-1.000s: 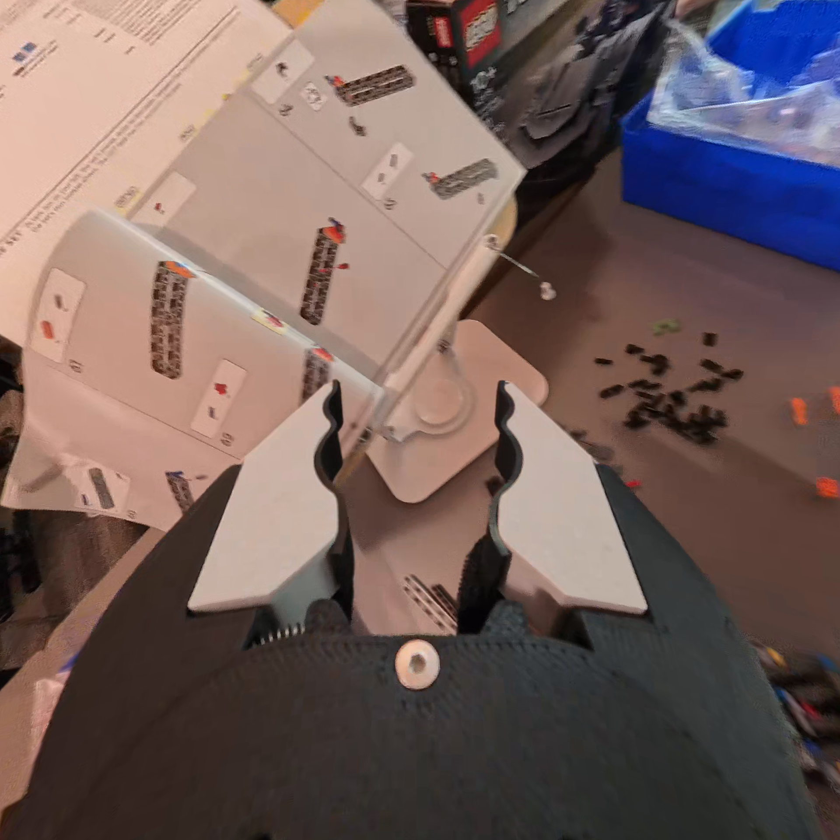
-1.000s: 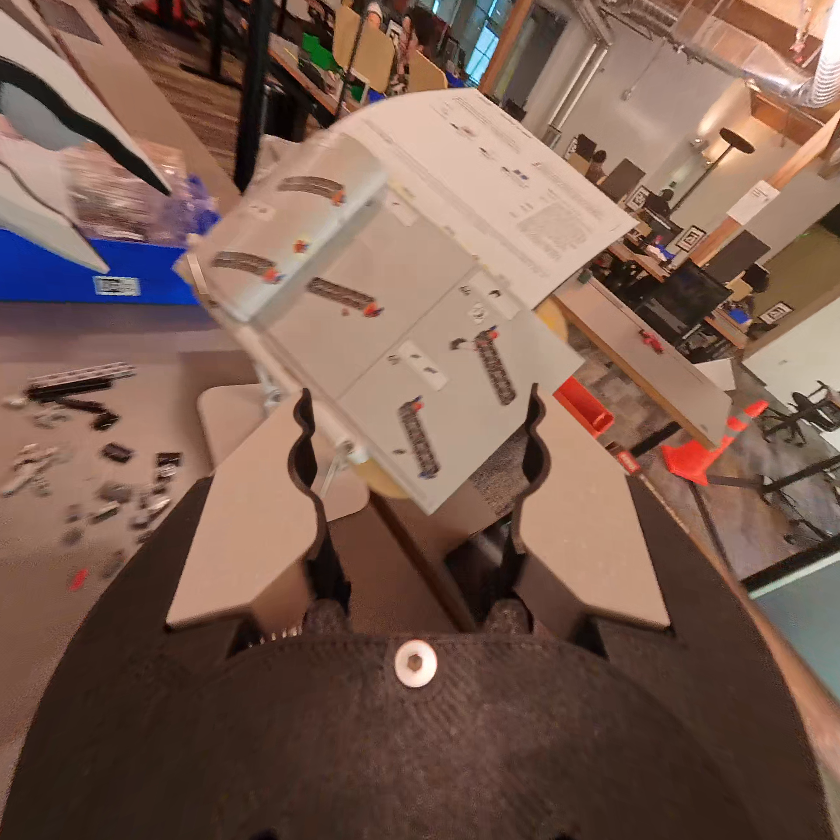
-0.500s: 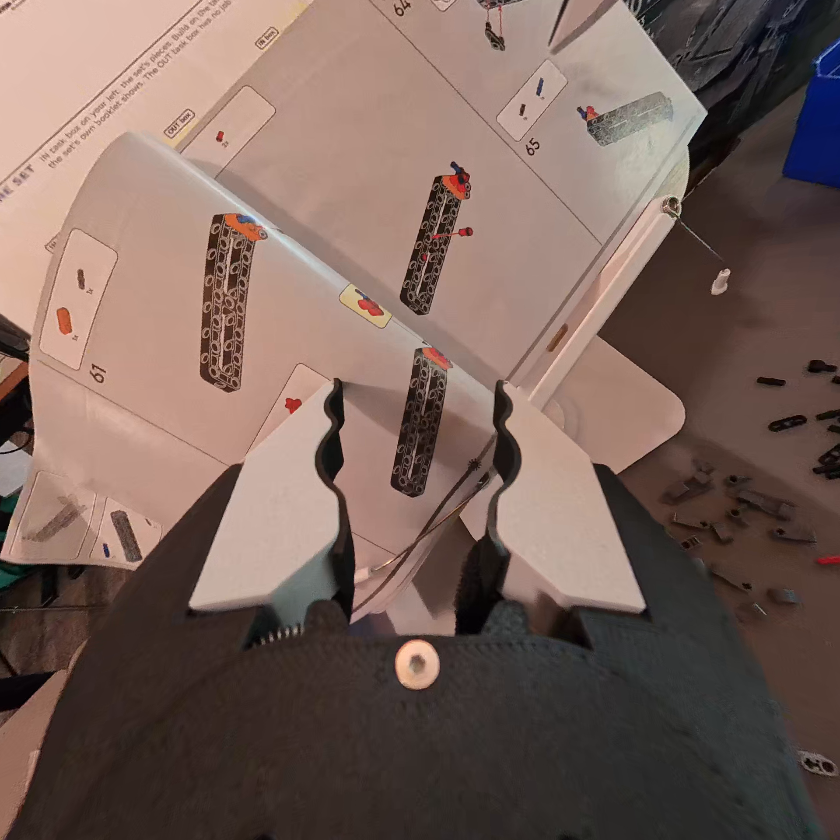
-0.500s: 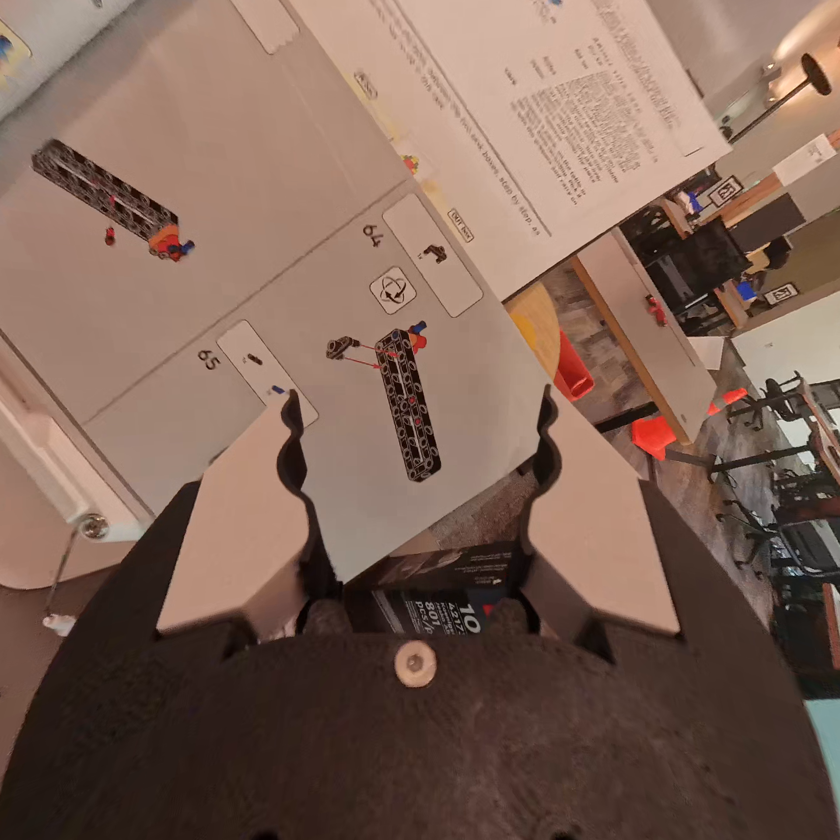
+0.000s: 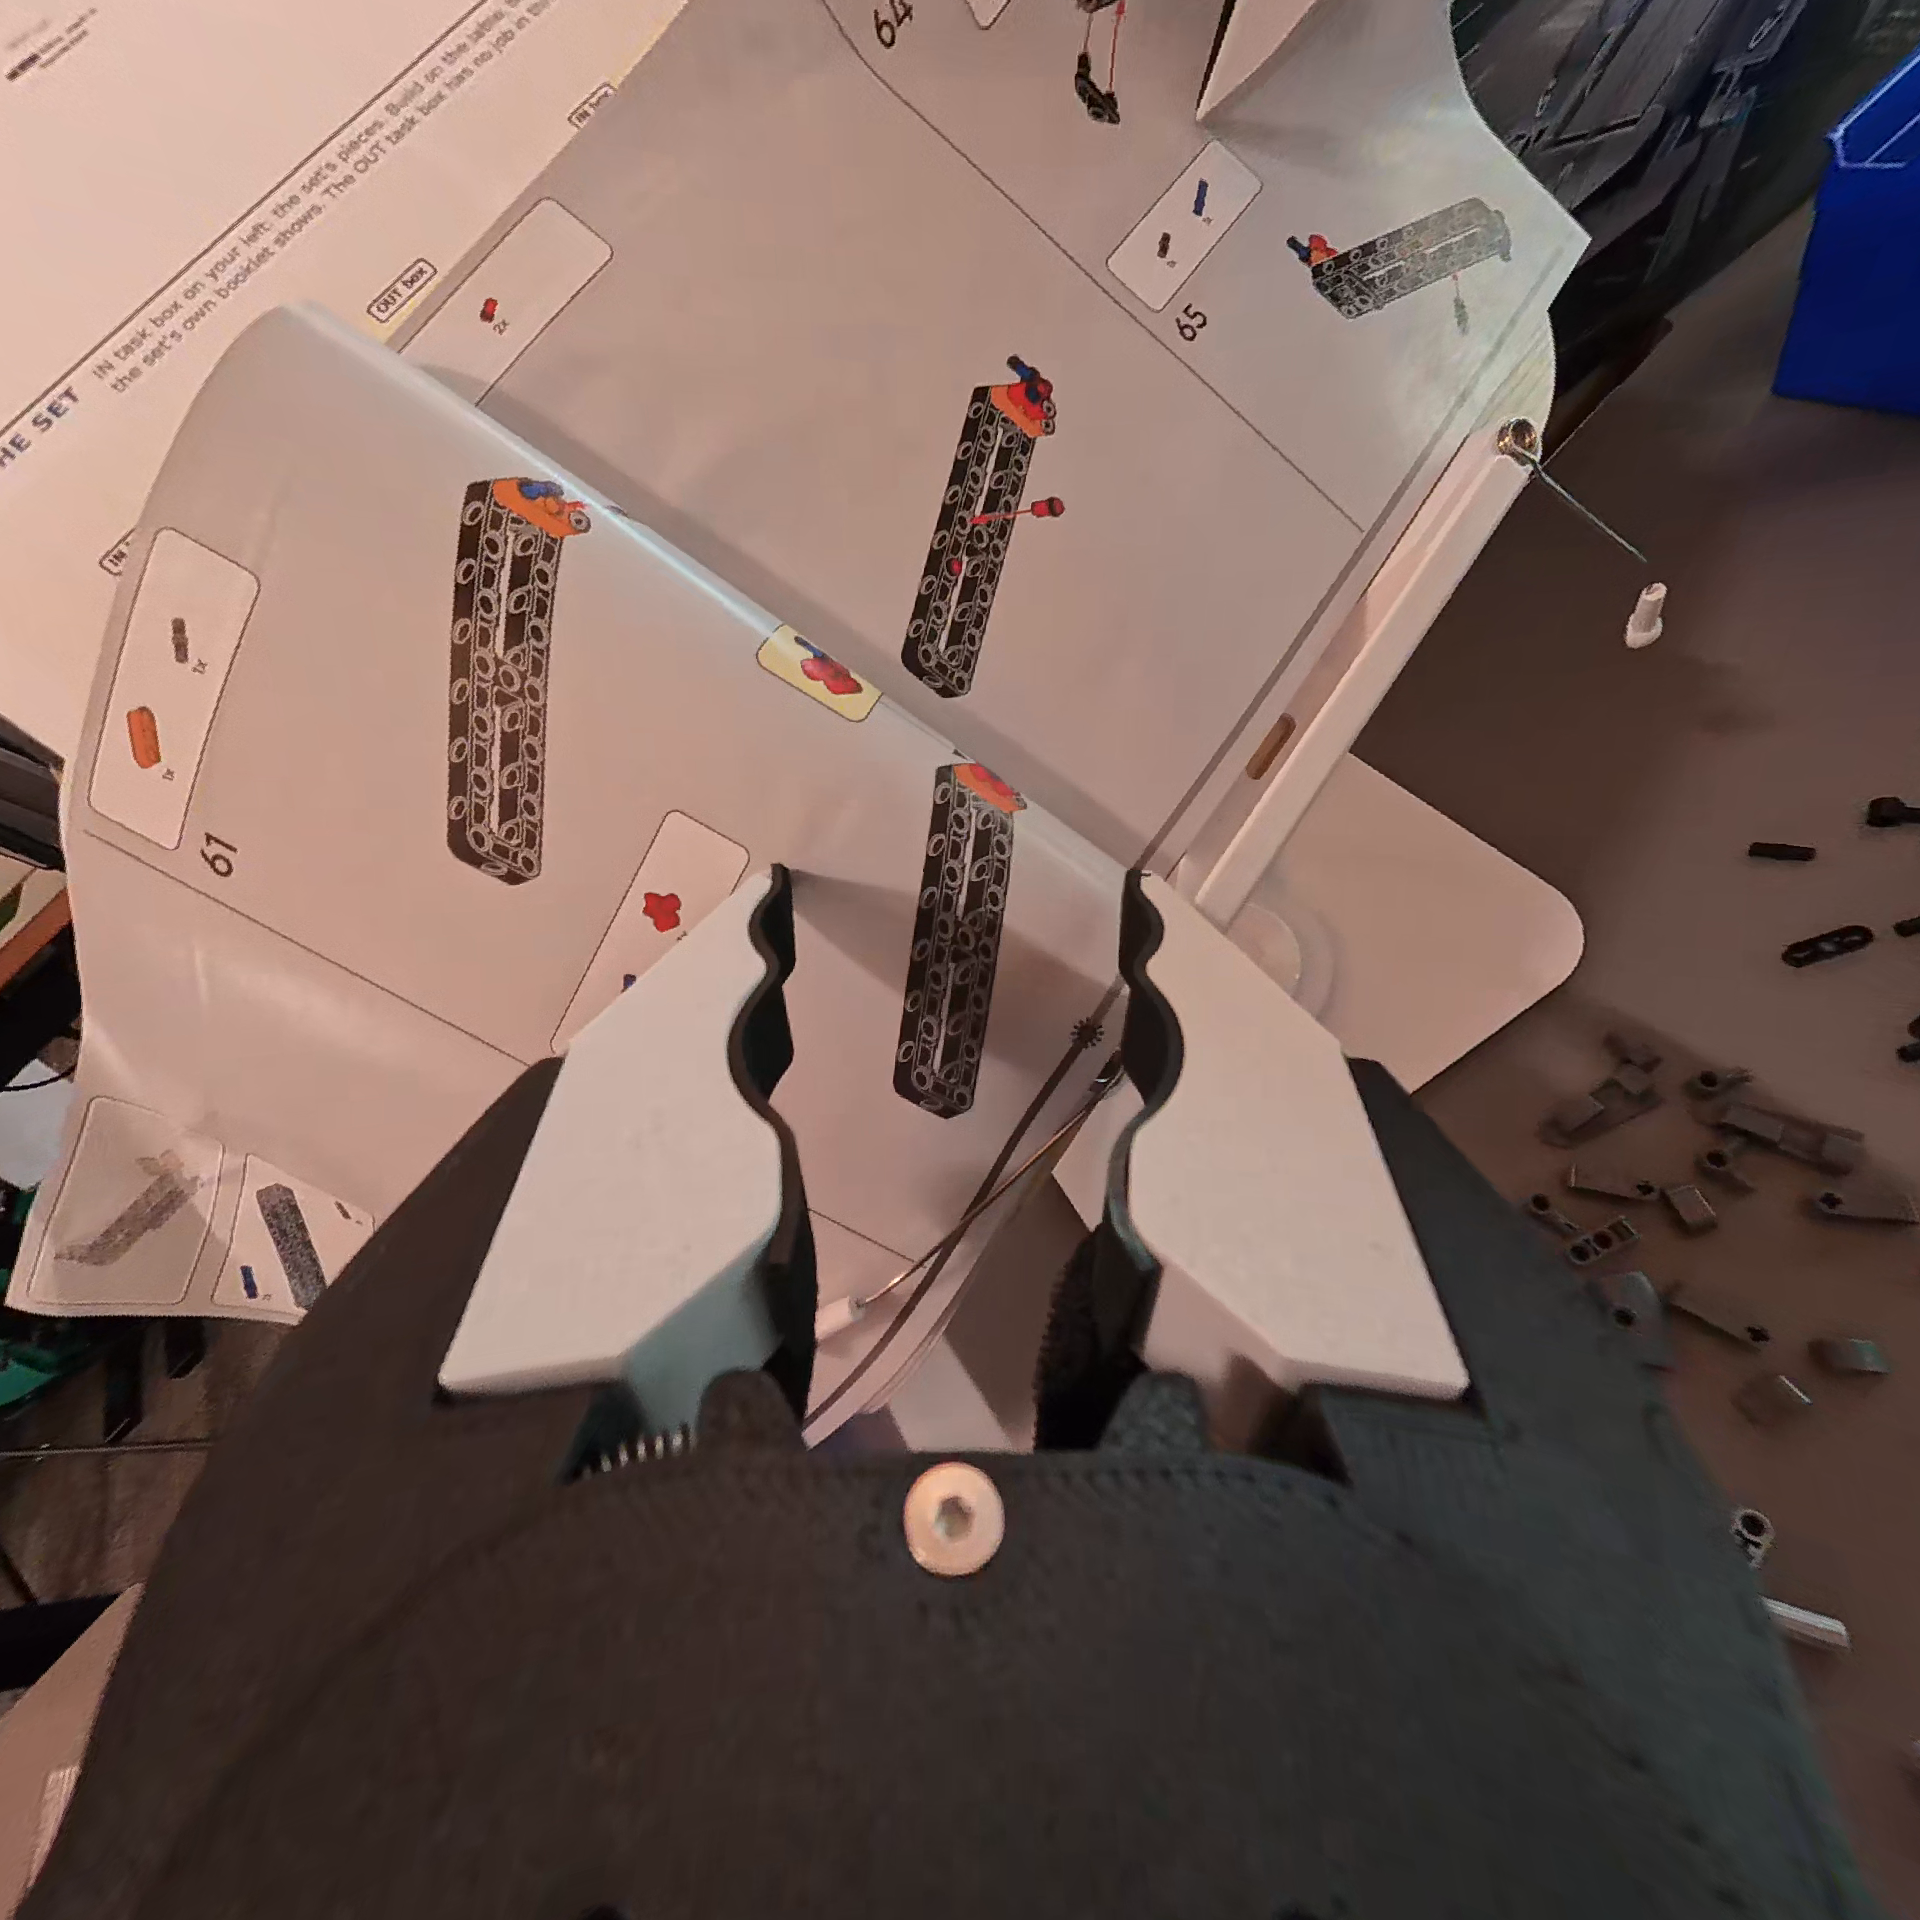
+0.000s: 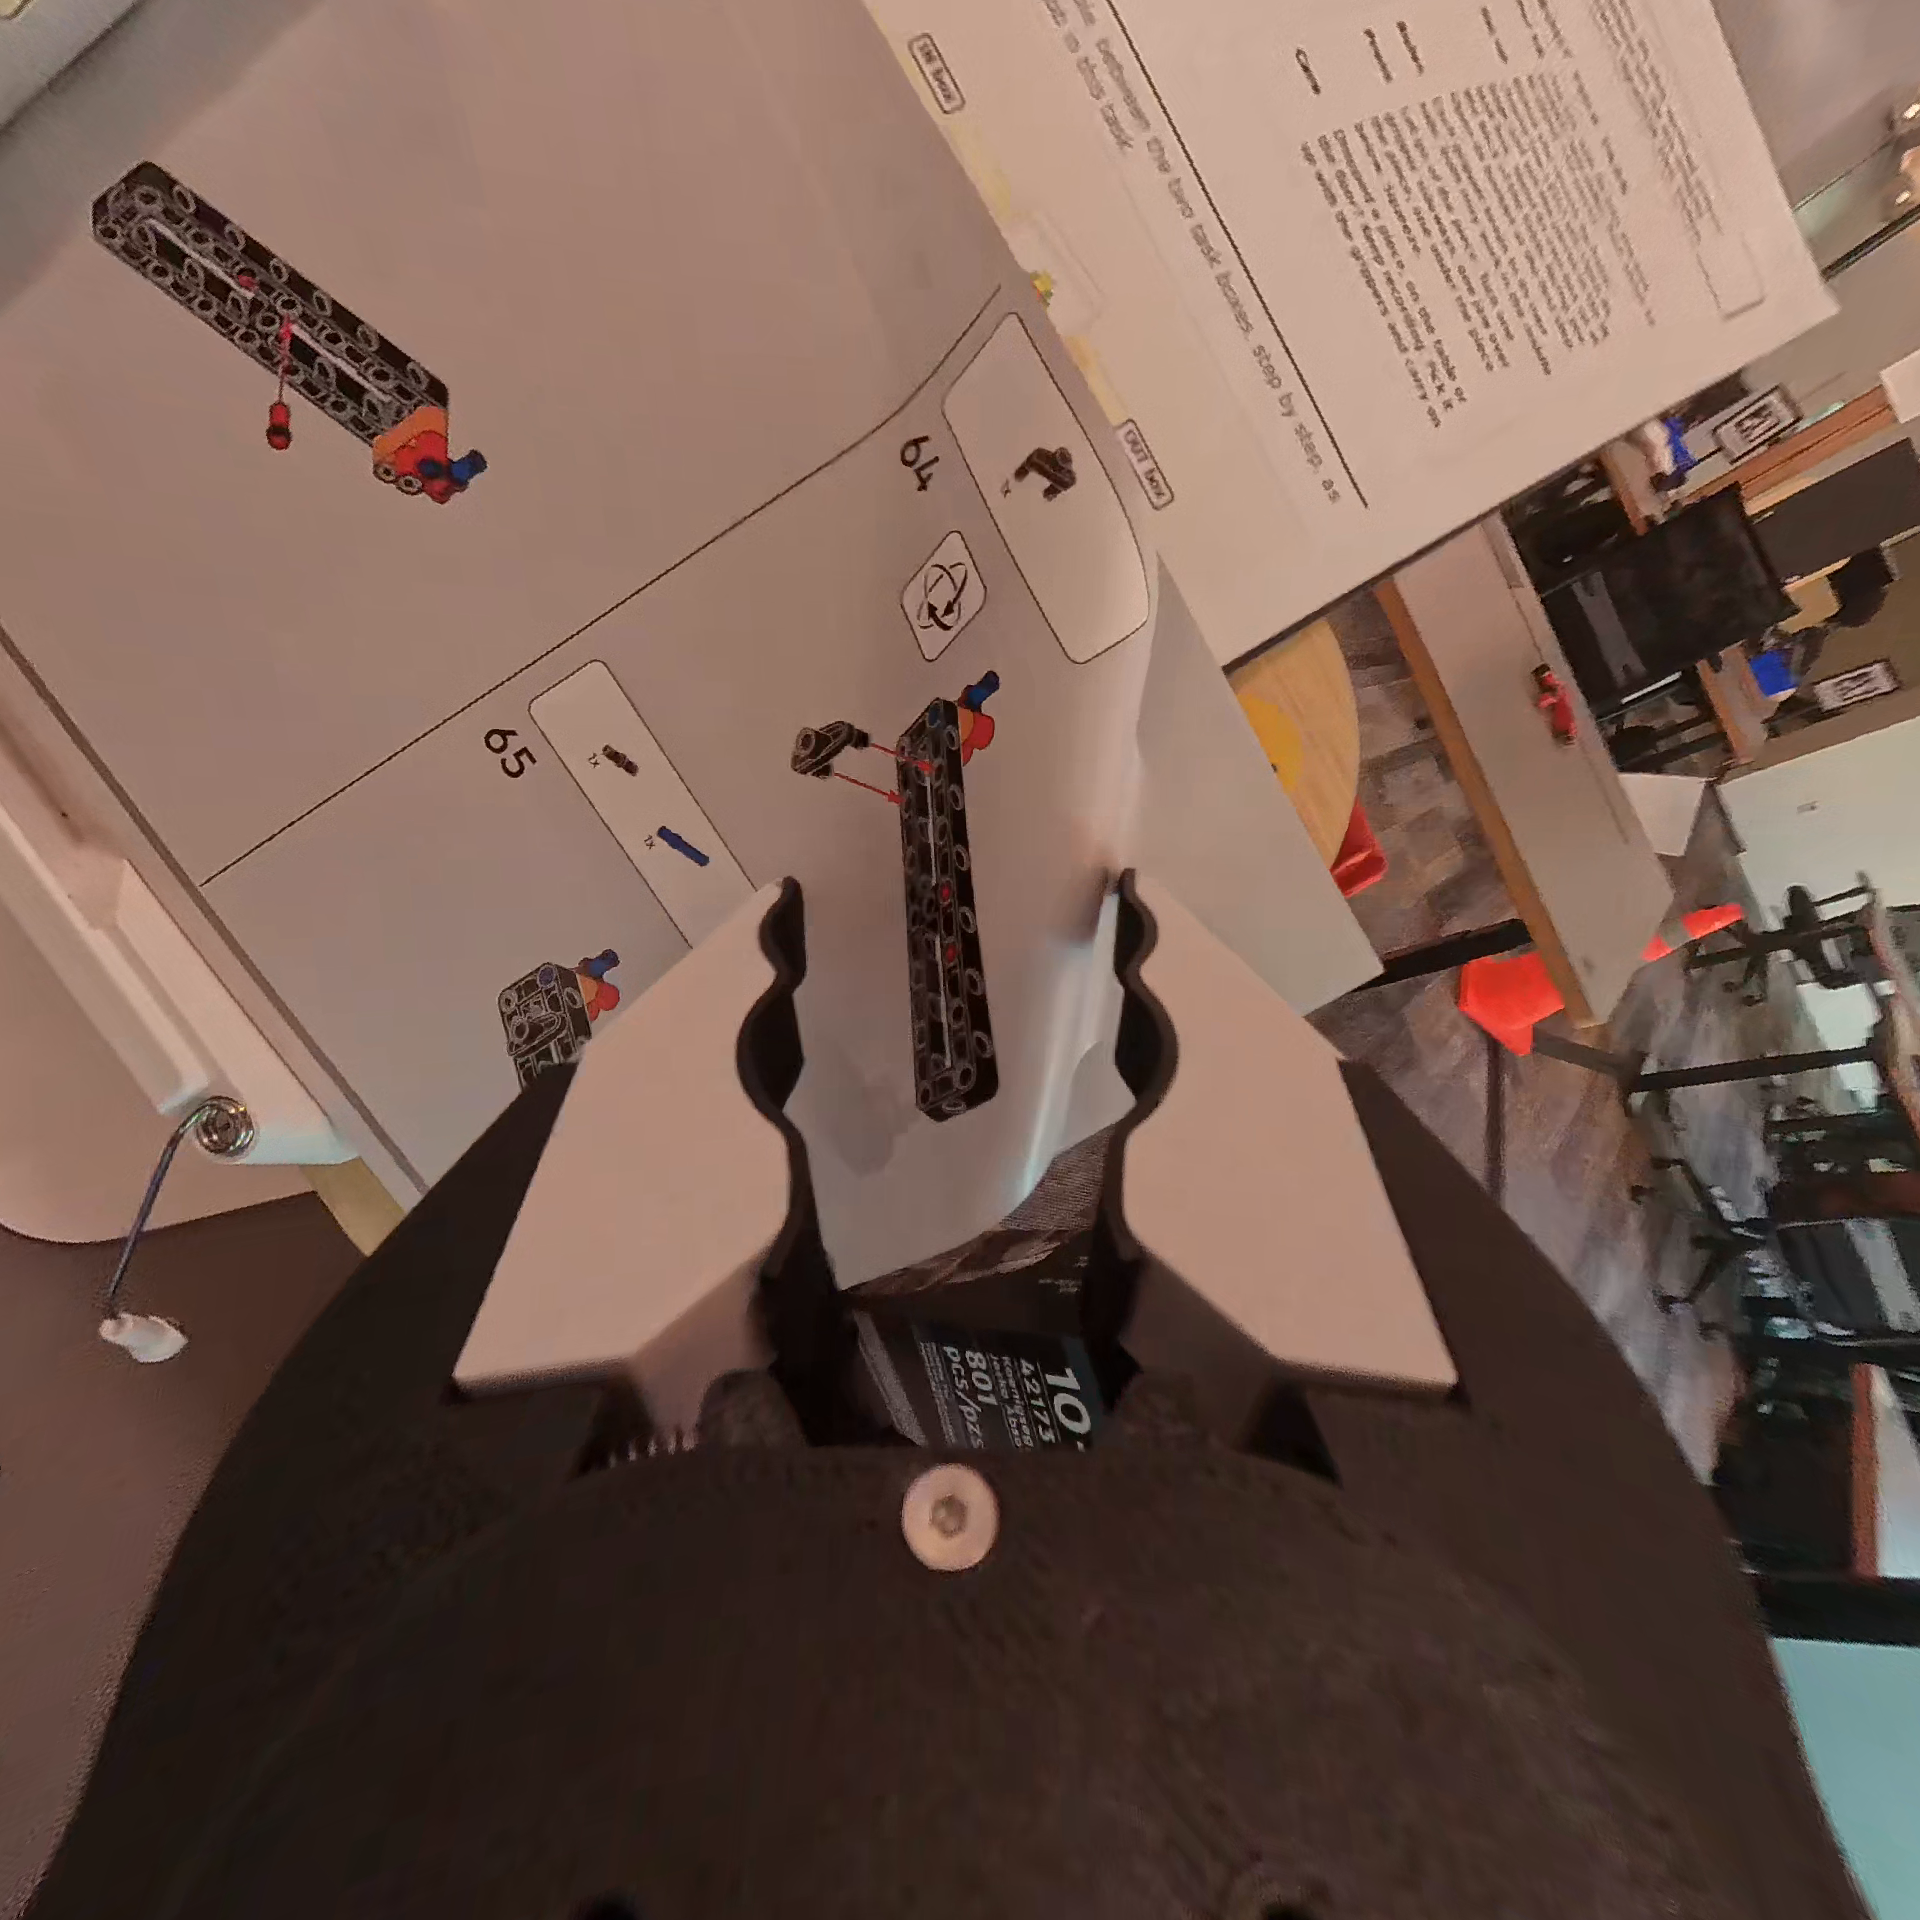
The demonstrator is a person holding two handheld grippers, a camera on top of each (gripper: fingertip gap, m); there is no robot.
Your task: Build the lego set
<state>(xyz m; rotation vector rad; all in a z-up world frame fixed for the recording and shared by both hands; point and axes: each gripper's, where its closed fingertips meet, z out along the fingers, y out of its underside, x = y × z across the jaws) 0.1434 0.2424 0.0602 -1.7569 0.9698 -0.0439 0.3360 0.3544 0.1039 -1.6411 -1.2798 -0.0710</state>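
Booklet page (image 6: 935, 1039) between right gripper (image 6: 951, 904) fingers

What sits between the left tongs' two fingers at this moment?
In the left wrist view, the open left tongs frame a curled page of the instruction booklet and a thin wire page-holder; nothing is gripped.

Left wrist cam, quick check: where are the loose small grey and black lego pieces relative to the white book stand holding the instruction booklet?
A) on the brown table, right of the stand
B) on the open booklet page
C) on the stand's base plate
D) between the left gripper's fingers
A: the loose small grey and black lego pieces lie scattered on the brown table, right of the white book stand; the left gripper is open and holds nothing.
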